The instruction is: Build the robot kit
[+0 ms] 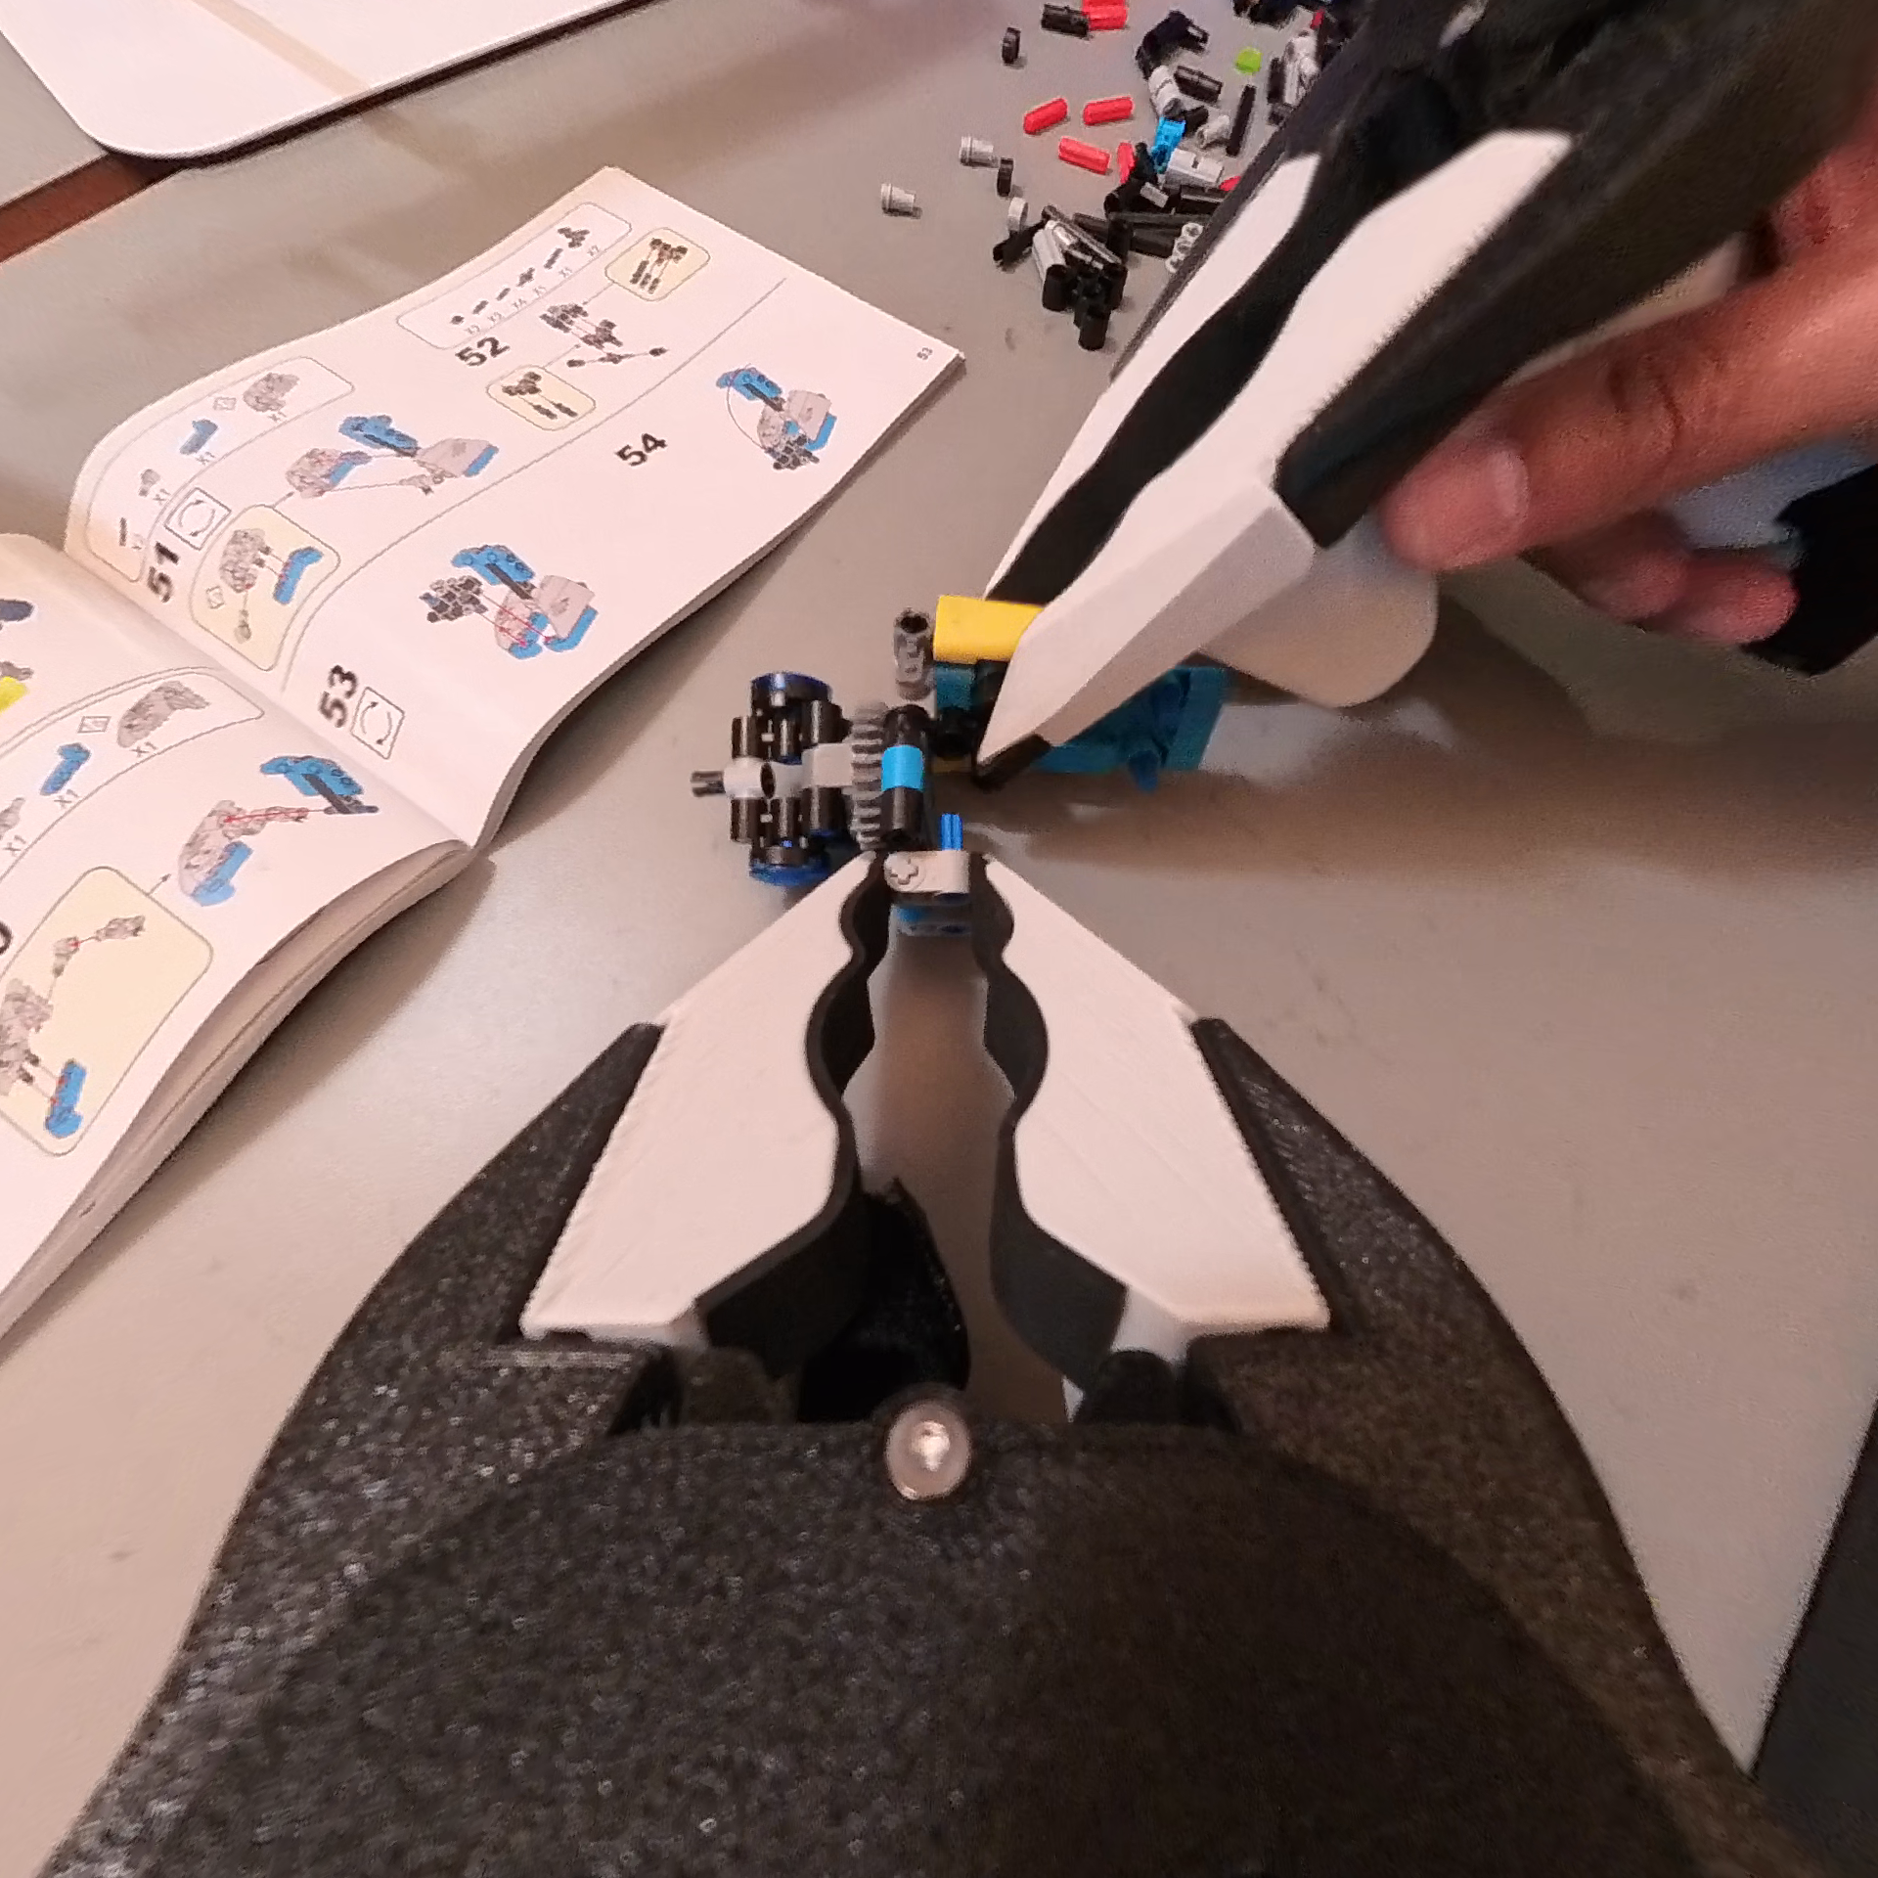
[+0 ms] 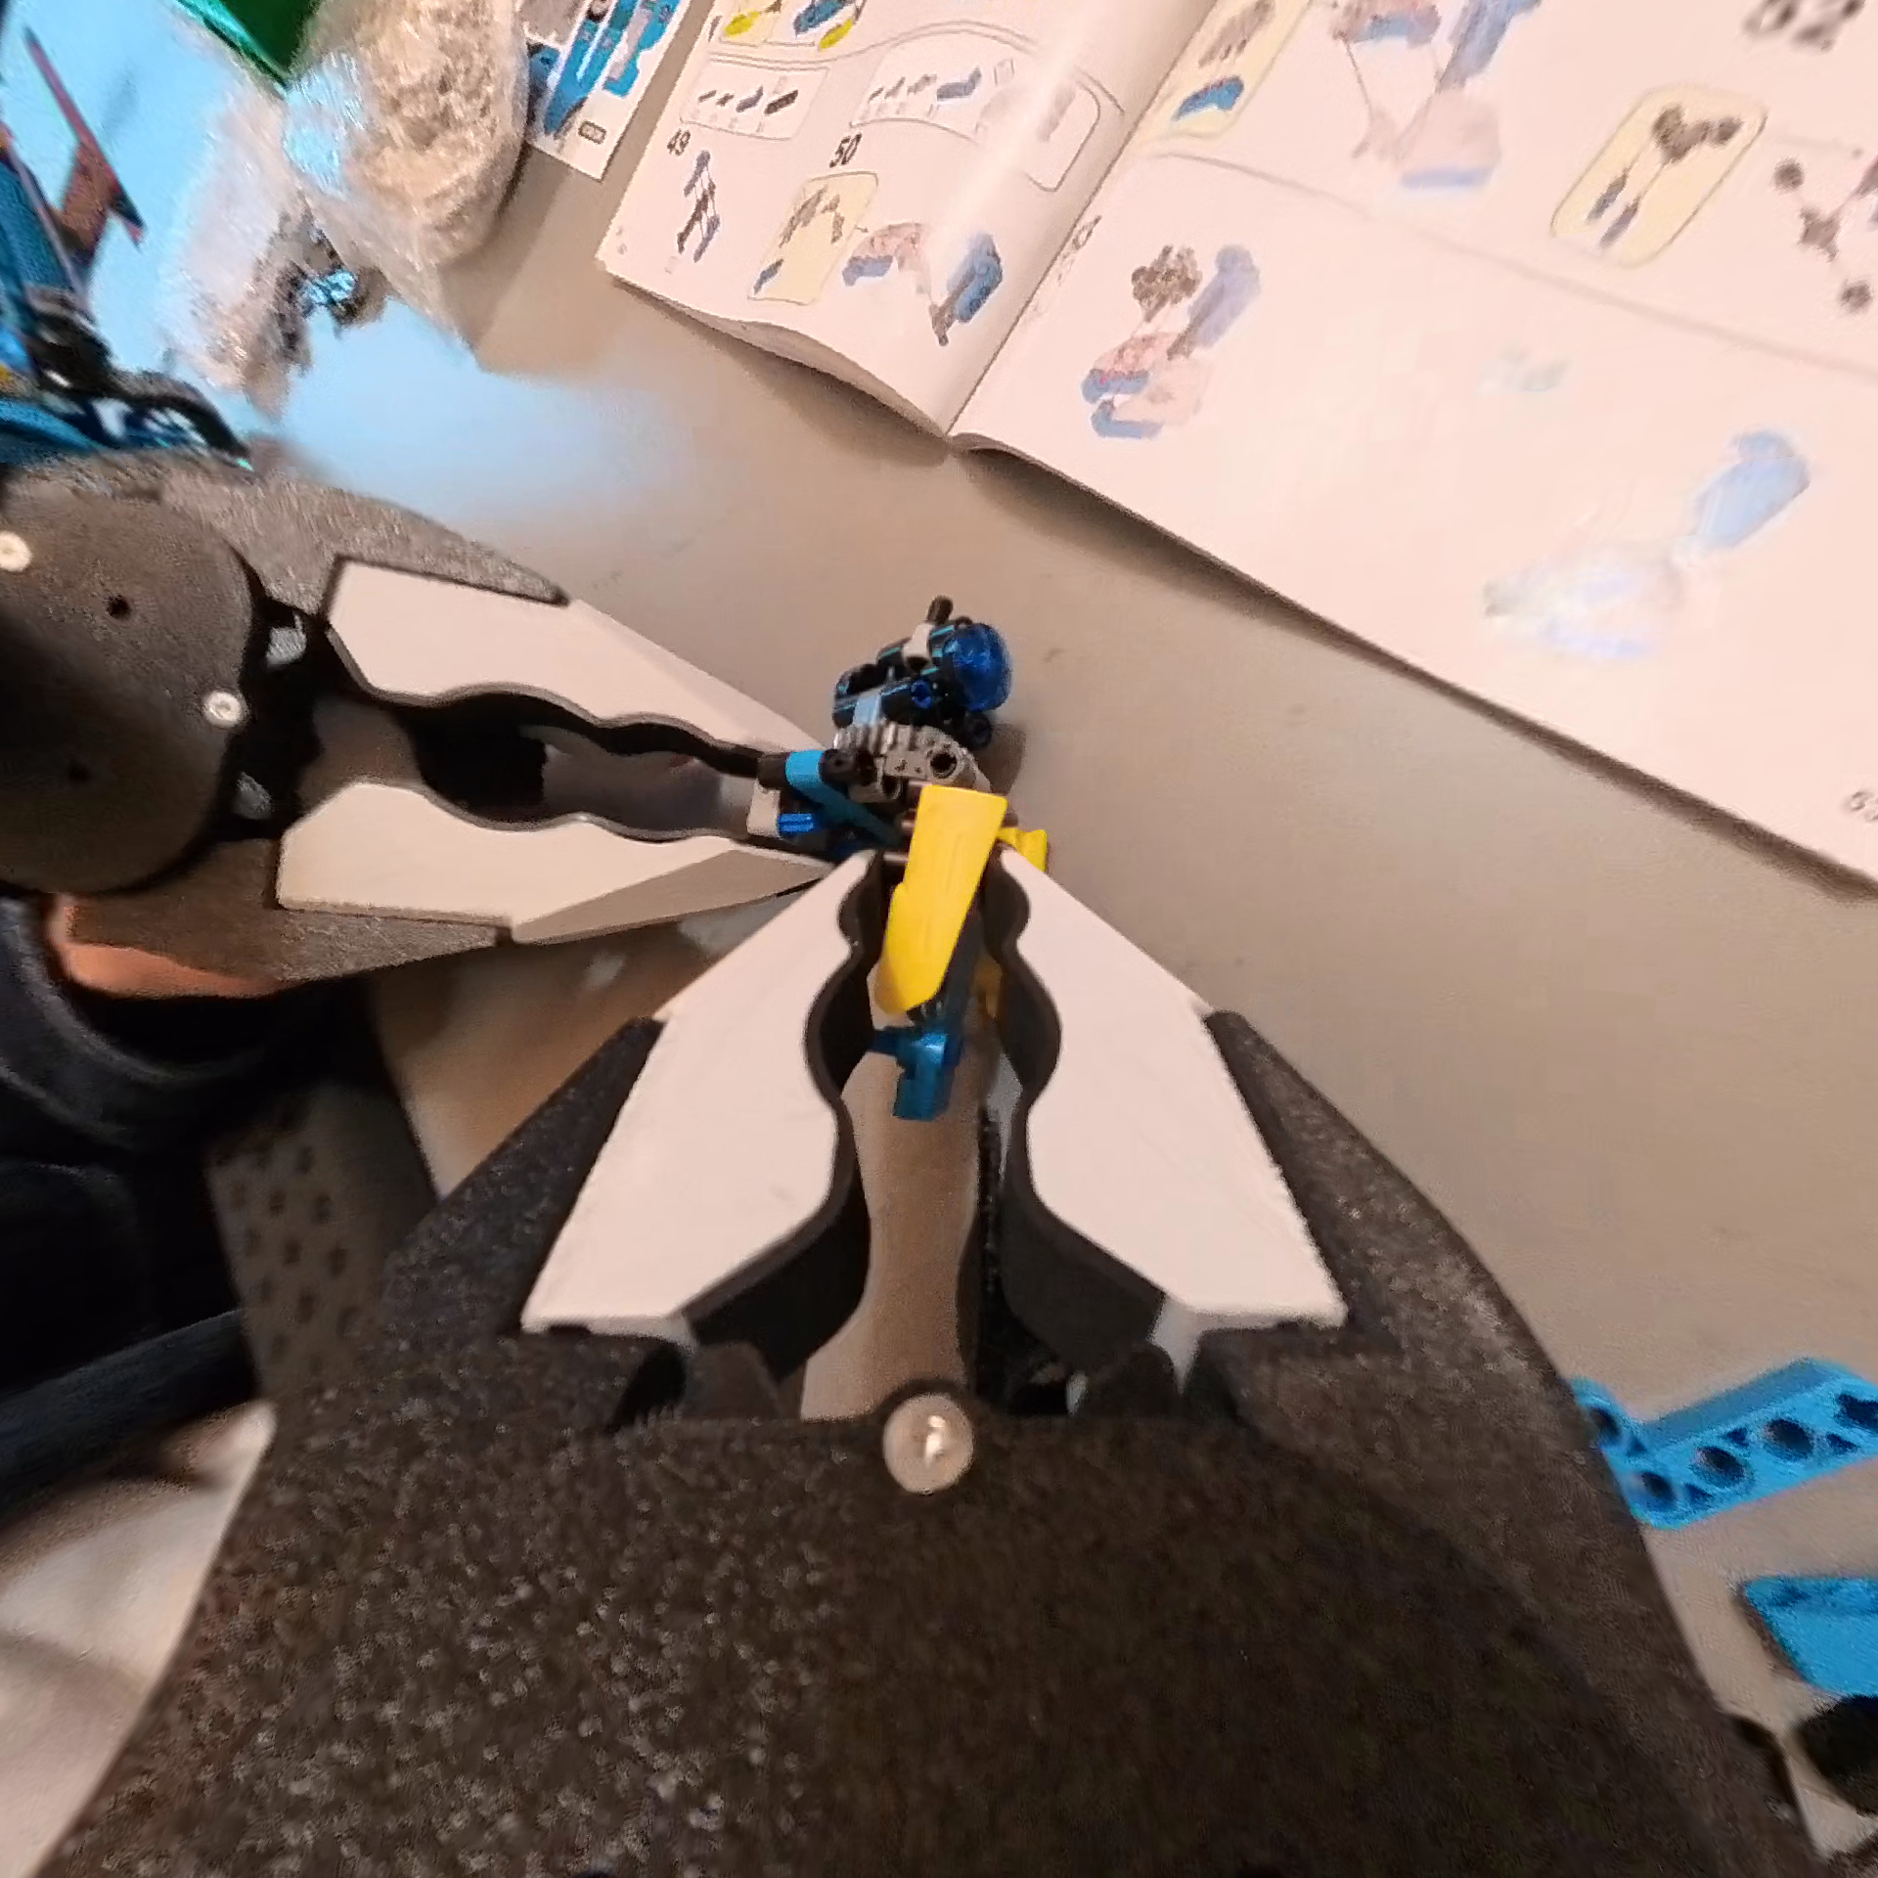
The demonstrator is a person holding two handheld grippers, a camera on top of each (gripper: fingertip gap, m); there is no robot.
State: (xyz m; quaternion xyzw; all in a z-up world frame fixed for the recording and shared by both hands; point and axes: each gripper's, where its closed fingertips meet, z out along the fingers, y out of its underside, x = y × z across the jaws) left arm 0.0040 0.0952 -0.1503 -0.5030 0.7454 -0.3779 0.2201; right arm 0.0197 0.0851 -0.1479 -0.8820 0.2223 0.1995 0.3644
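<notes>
Small toy-brick assembly (image 1: 813, 777) low over the grey table (image 1: 1423, 1016), held at two ends. Far end: black pin connectors with dark-blue translucent round pieces. Middle: grey gear, black axle with blue sleeve. Left gripper (image 1: 927, 882) closed on the light-grey connector and blue pin at the near end. Right gripper (image 2: 930, 894) clamped on the yellow curved panel (image 2: 935, 904) and the blue beam section (image 2: 925, 1067) below it. Both grippers' tips nearly meet at the assembly; it lies roughly level
</notes>
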